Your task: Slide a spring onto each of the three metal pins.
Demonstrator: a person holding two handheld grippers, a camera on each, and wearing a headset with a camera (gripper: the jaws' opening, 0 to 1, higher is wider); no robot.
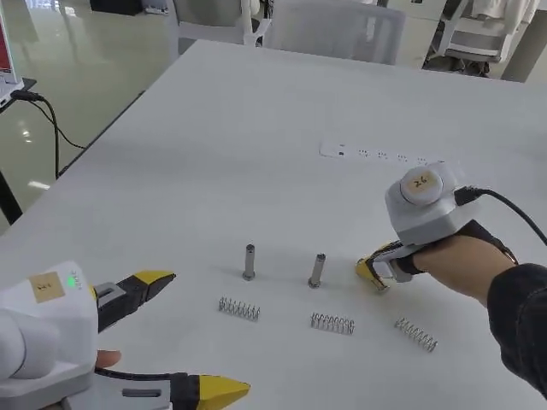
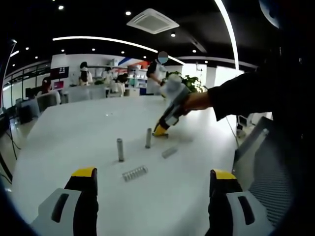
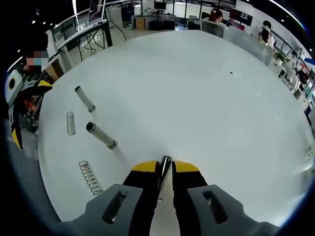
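Two metal pins stand upright on the white table [image 1: 256, 145], the left pin [image 1: 249, 261] and the middle pin [image 1: 317, 270]. In front of them lie three springs: left [image 1: 238, 308], middle [image 1: 332, 323] and right [image 1: 416, 334]. My right gripper [image 1: 373, 273] rests low on the table to the right of the middle pin, shut on the third metal pin [image 3: 165, 164], whose tip shows between the yellow jaws. My left gripper [image 1: 201, 333] hovers open at the near left, nothing between its fingers, facing the pins [image 2: 120, 149] and a spring [image 2: 135, 172].
A white power strip [image 1: 376, 155] lies farther back on the table. Chairs [image 1: 333, 30] stand past the far edge. A black cable [image 1: 51, 120] hangs beside the left edge. The far half of the table is bare.
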